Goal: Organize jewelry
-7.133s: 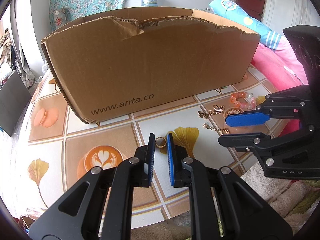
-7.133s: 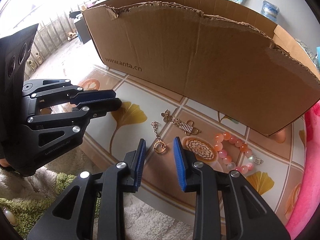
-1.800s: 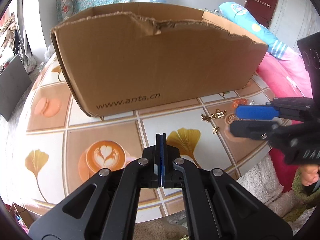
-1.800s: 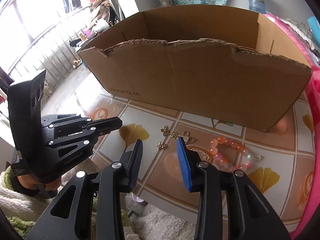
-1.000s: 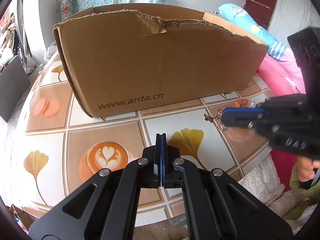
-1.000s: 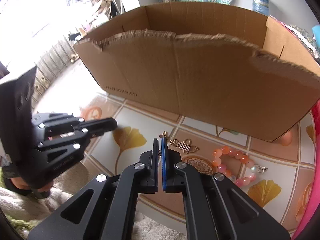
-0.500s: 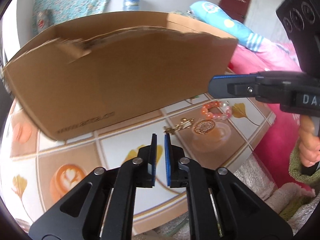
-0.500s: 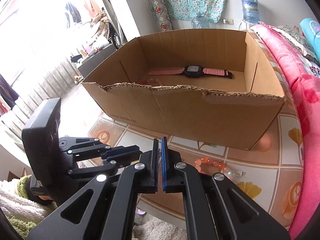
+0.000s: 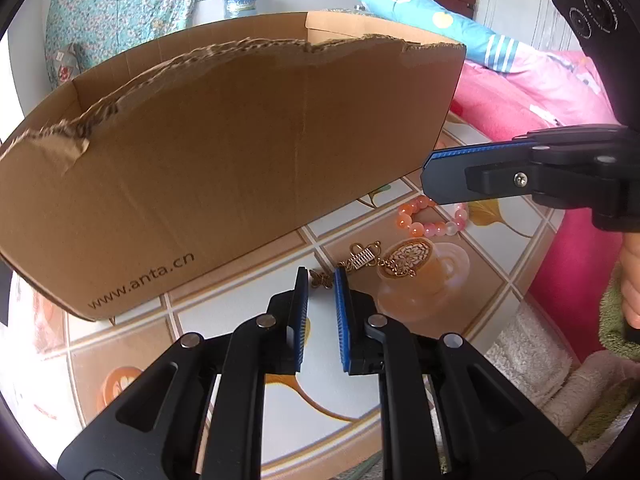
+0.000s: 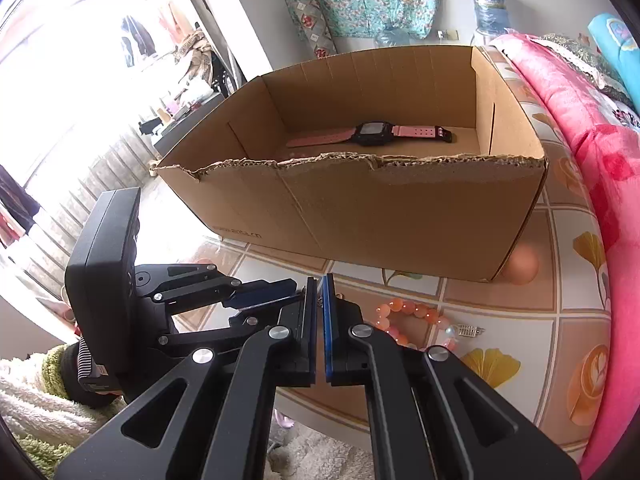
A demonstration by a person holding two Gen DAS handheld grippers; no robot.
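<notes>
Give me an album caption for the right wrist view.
Right gripper shut above the tiled table, facing a cardboard box holding a pink-strapped watch.

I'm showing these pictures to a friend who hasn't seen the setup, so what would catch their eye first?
First the big brown cardboard box with a torn front edge, filling the middle of the tiled table, with a pink-strapped black watch lying inside. Next, in front of the box, the orange and pink bead bracelet and gold chain jewelry, just beyond the left gripper, whose fingers are opening.
</notes>
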